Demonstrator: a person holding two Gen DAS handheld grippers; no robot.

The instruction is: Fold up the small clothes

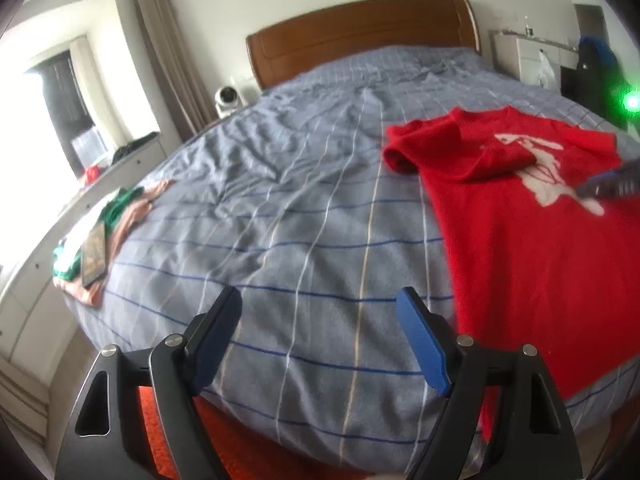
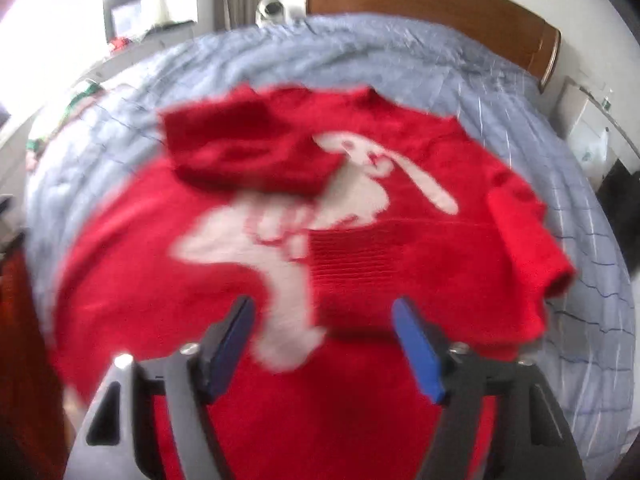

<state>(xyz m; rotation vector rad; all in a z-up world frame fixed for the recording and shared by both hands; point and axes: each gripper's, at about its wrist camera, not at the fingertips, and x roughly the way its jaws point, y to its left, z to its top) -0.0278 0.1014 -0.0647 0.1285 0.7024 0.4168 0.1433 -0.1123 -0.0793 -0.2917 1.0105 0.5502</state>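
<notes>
No containers in view w/ contents readable. Red sweater w/ white rabbit-like figure lies spread front-up on bed, on blue-grey checked cover, toward the side opposite the window; lower hem hangs a bit over the foot edge. One sleeve is folded in across the chest, covering part of the figure; other sleeve lies out to the side, cuff near the cover.

Left tongs: spread wide, nothing between the fingers, over bare cover near the foot edge; sweater lies just beside them, to their right. Right tongs: also spread wide, gripping nothing, over lower-mid sweater body, white figure between and ahead of the fingers; cannot tell if they touch the knit, right view is motion-blurred. In left view the right tongs' tip shows at the frame's right edge over the figure.

Other: wooden headboard at far end; small pile of green/peach clothes w/ a dark flat item on it at the window-side edge, well apart from sweater. White fan-like device beside the headboard.
</notes>
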